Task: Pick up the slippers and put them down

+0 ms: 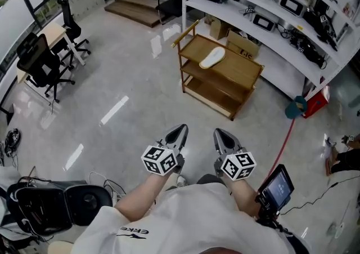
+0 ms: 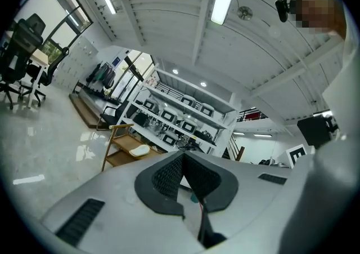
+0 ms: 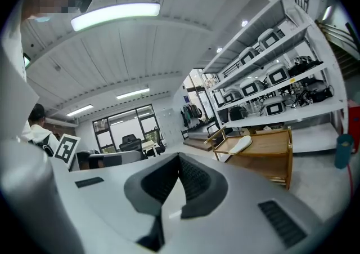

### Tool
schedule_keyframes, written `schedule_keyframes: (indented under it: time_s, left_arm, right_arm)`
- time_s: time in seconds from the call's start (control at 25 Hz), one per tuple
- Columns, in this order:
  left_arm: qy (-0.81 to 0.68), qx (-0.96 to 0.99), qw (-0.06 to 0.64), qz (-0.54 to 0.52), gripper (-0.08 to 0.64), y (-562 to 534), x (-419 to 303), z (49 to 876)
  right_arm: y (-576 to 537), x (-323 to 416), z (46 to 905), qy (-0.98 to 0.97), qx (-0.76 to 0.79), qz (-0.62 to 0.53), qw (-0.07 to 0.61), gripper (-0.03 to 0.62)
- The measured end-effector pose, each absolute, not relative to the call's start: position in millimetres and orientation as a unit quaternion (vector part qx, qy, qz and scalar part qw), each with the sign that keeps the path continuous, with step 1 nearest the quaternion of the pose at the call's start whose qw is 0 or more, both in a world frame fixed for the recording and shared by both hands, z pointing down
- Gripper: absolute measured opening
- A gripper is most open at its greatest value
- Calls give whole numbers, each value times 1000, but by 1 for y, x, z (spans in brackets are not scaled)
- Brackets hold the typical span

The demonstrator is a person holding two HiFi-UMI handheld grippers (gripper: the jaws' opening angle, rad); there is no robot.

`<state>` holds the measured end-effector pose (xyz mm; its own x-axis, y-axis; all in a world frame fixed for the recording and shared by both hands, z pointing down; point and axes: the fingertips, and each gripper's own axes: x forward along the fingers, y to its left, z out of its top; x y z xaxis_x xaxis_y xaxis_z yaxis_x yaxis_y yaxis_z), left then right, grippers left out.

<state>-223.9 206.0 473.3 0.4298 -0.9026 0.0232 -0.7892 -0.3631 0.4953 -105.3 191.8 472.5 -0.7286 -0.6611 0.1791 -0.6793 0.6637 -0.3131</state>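
**Fig.** A grey floor (image 1: pixel 129 67) is filling the centre of the frame, and white shelving (image 1: pixel 281 51) is running along the upper right. In front of it a three-tier wooden rack (image 1: pixel 239 67) is standing, with one pale slipper (image 1: pixel 212 57) lying on its top tier. At lower centre the left tool (image 1: pixel 180 130) and right tool (image 1: pixel 219 133) are pointing toward the rack, jaws pressed together and gripping nothing.

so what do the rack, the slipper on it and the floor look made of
The rack looks like light wood or bamboo: honey tone, slatted grain on the shelves. The slipper is pale and matte, perhaps foam or soft rubber; it is too small to be sure. The floor seems polished stone or tile, glossy enough to mirror the ceiling lights.
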Motion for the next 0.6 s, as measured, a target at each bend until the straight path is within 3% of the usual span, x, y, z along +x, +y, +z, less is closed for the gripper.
schedule_keyframes:
  time_s: [0.6]
  left_arm:
    - [-537,800,240,-118,3,81,-228,487]
  right_arm:
    - [59,-112,477,-918,346,191,26,0]
